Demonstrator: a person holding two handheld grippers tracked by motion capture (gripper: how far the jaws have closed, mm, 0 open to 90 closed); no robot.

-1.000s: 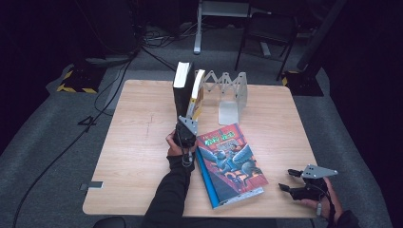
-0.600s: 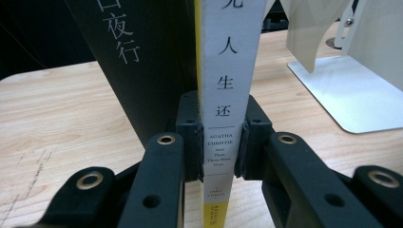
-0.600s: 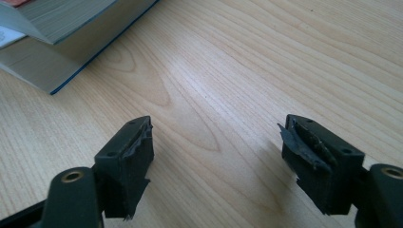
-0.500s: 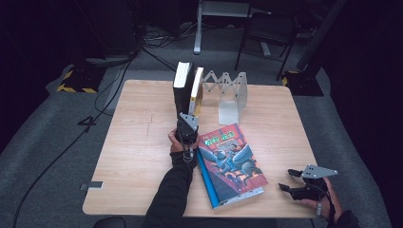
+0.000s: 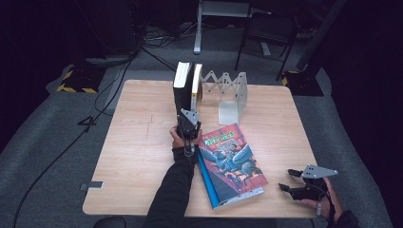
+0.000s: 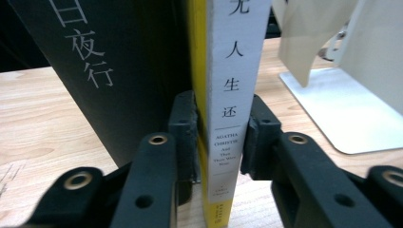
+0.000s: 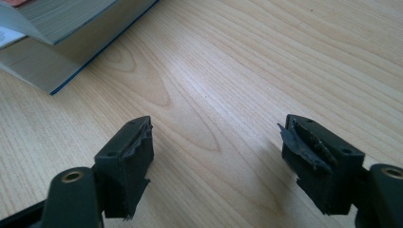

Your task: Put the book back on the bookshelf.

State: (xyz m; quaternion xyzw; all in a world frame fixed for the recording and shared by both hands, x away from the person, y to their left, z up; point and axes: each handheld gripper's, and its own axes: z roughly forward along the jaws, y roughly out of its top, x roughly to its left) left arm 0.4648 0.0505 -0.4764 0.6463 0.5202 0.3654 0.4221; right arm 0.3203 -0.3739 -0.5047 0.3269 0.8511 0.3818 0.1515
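- Right gripper (image 5: pixel 291 181), nearest, rests at the table's (image 5: pixel 142 142) near right corner, jaws spread on nothing.
- The blue illustrated book (image 5: pixel 231 164) lies flat, unshelved, long axis running near-to-far, slightly slanted.
- Left gripper (image 6: pixel 219 137): jaws have just been opening, the white-and-yellow paperback (image 6: pixel 228 95) between them, pads barely off it.
- It stands upright, spine facing near, beside the black book (image 6: pixel 119 61) in the bookend rack (image 5: pixel 228 95).

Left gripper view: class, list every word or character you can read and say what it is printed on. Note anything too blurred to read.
"白夜行": black book, cover.
"无人生还": white and yellow book, spine; top character cropped.
"AGATHA CHRISTIE": same spine, below a thin line.
"And Then There Were None": beneath it, small, barely legible.
Lowest spine print: too small to read.
Blue book title, high view: too blurred.
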